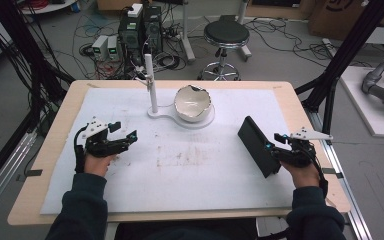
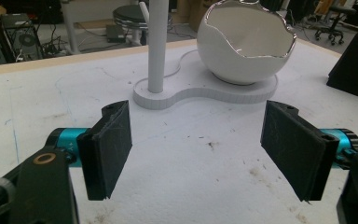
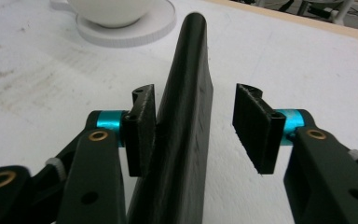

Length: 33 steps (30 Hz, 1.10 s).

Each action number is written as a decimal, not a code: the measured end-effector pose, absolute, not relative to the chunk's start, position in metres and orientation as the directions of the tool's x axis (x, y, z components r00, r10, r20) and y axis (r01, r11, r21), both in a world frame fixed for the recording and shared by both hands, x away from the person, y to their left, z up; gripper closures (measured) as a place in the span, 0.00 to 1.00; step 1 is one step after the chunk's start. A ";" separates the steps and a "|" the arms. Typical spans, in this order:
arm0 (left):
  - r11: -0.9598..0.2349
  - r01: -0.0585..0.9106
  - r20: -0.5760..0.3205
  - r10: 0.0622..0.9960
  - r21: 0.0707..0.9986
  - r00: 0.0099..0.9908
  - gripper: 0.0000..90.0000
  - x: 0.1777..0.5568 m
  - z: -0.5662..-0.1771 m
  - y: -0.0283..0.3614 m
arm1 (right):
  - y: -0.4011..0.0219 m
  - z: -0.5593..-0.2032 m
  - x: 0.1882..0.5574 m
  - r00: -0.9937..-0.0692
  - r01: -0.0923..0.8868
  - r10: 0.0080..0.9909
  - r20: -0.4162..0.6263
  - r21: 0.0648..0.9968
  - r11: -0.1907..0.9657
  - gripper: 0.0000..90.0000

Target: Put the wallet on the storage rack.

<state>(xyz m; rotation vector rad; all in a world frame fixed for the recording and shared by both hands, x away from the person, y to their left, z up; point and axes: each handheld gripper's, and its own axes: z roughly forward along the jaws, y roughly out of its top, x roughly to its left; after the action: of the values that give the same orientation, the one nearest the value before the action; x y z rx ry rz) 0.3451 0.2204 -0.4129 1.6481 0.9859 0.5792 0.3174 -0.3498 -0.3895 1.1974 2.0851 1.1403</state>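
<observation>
Standing on edge: the black slab [image 1: 258, 146] is upright on the white mat [image 1: 190, 175], at about 3 o'clock on the table [image 1: 55, 150].
Right gripper [image 3: 193, 128]: its 2 jaws sit on both sides of the slab. 1 pad touches it, the other is apart, so it is not squeezed.
Left gripper [image 2: 200, 154]: at about 9 o'clock, jaws wide open, with nothing between them.
White bowl [image 1: 193, 102]: at 12 o'clock, on a flat white base [image 1: 200, 122].
White post [image 1: 151, 84]: upright on that base, just beside the bowl.
</observation>
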 end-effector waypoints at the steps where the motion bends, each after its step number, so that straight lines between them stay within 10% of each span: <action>1: -0.081 0.312 -0.106 0.836 0.947 0.538 0.27 0.345 -0.413 0.220 | -0.351 -0.391 0.314 -0.504 0.469 0.863 -0.012 0.836 0.285 0.55; 20: -0.079 0.312 -0.107 0.836 0.947 0.538 0.27 0.345 -0.413 0.220 | -0.360 -0.429 0.303 -0.581 0.506 0.813 -0.027 0.770 0.388 0.48; 33: -0.083 0.312 -0.105 0.834 0.946 0.541 0.27 0.345 -0.413 0.219 | -0.377 -0.425 0.301 -0.582 0.479 0.813 0.033 0.822 0.309 0.82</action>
<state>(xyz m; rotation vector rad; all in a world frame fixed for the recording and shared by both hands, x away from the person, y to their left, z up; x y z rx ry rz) 0.3449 0.2193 -0.4130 1.6533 0.9819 0.5790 0.3006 -0.3773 -0.4253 1.1515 2.1933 1.1728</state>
